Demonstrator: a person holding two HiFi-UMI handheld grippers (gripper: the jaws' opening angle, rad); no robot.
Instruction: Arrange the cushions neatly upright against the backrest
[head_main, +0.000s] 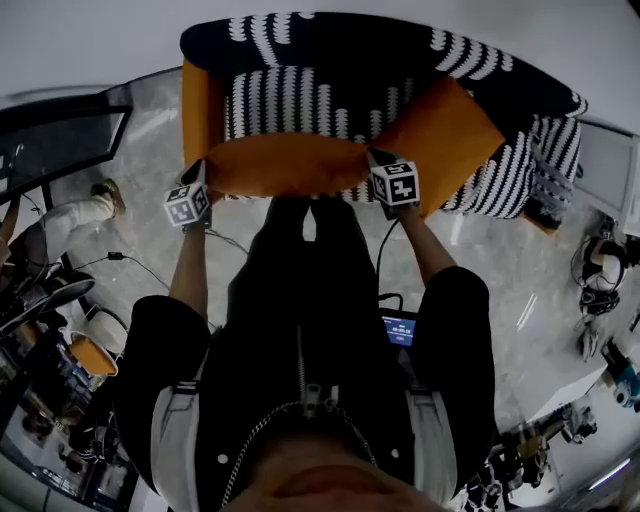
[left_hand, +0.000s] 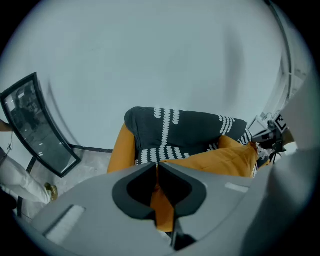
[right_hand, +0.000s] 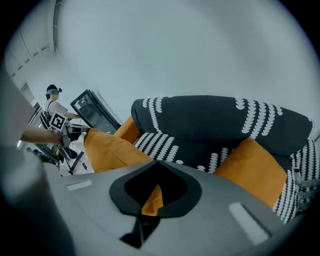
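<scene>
Floor (head_main: 150, 130) is grey marble-look tile, with a plain white wall (head_main: 90, 40) behind. A black-framed glass panel (head_main: 60, 140) leans at the left, and another person (head_main: 60, 225) is at the left edge. Gear clutters both lower corners, too small to name.

The sofa (head_main: 330, 60) is black with white dashed stripes and sits against the wall, right in front of you. One orange cushion (head_main: 197, 105) stands on edge against the sofa's left arm. A second orange cushion (head_main: 445, 135) leans tilted in the right corner against the backrest and right arm.

You hold a third orange cushion (head_main: 285, 165) stretched flat between both grippers, in front of the seat and off the backrest.

Your left gripper (head_main: 203, 168) has its jaws clenched on this cushion's left end. In the left gripper view (left_hand: 156, 167) orange fabric is pinched between the tips, and the cushion (left_hand: 220, 160) runs off to the right.

Your right gripper (head_main: 373, 157) has its jaws clenched on the right end. In the right gripper view (right_hand: 157, 163) an orange corner pokes through behind the tips, and the cushion (right_hand: 110, 147) runs off to the left.
</scene>
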